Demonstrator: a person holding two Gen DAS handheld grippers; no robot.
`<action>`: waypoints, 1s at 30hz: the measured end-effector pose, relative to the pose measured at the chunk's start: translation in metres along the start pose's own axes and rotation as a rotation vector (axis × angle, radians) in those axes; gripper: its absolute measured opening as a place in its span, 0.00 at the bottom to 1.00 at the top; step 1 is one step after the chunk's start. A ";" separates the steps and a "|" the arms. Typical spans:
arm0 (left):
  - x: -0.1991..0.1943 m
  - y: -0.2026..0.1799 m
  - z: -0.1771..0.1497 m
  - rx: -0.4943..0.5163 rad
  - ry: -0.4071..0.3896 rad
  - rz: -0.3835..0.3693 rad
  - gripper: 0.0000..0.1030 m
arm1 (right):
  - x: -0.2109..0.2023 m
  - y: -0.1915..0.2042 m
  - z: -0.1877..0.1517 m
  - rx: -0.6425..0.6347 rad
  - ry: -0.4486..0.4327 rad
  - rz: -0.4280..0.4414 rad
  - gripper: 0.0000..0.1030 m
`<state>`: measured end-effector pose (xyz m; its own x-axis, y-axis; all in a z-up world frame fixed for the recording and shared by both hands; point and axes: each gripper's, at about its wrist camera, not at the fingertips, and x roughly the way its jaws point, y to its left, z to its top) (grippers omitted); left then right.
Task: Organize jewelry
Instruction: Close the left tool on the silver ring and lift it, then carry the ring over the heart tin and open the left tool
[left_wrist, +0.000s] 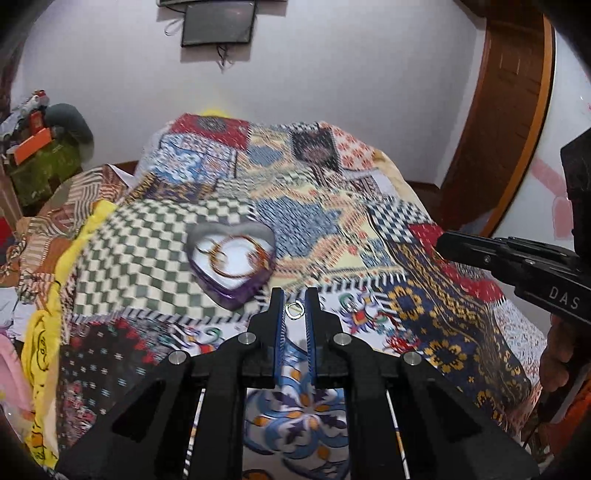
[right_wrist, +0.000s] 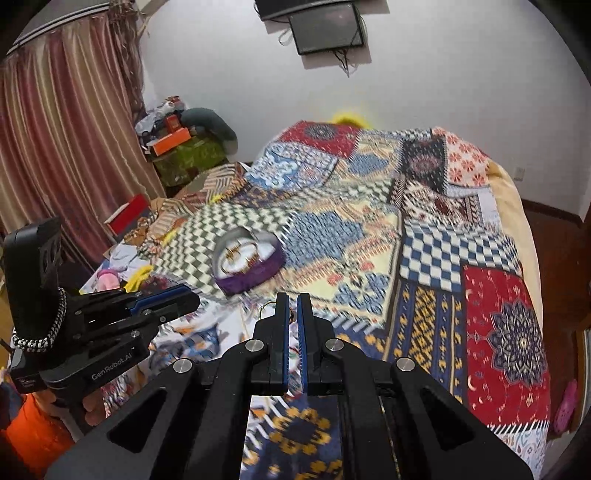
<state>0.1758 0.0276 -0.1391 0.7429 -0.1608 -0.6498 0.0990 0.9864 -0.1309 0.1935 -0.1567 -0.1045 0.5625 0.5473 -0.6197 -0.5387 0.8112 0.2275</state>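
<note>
Left gripper (left_wrist: 295, 301) pinches a ring (left_wrist: 294, 309) between nearly shut pads, right gripper (right_wrist: 293, 307) looks clamped on another ring (right_wrist: 266, 309), both above the bed (right_wrist: 443, 258) so I can carry them to the box (left_wrist: 232, 264).

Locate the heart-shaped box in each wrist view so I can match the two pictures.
Left wrist view: the heart-shaped box sits left of centre on the green checked patch of the quilt, bangles inside, just beyond the left gripper.
Right wrist view: the box lies left of centre, beyond the right gripper.
Shared landmark: the dark wall screen at top.
</note>
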 end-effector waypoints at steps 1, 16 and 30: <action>-0.002 0.003 0.002 -0.001 -0.007 0.006 0.09 | 0.000 0.004 0.003 -0.007 -0.006 0.005 0.04; -0.017 0.031 0.027 0.010 -0.094 0.082 0.09 | 0.022 0.047 0.033 -0.068 -0.050 0.046 0.04; 0.015 0.053 0.042 -0.003 -0.074 0.083 0.09 | 0.075 0.042 0.055 -0.064 0.029 0.037 0.04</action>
<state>0.2197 0.0786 -0.1243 0.7951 -0.0755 -0.6018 0.0332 0.9962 -0.0811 0.2473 -0.0706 -0.1000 0.5239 0.5695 -0.6334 -0.5983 0.7753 0.2022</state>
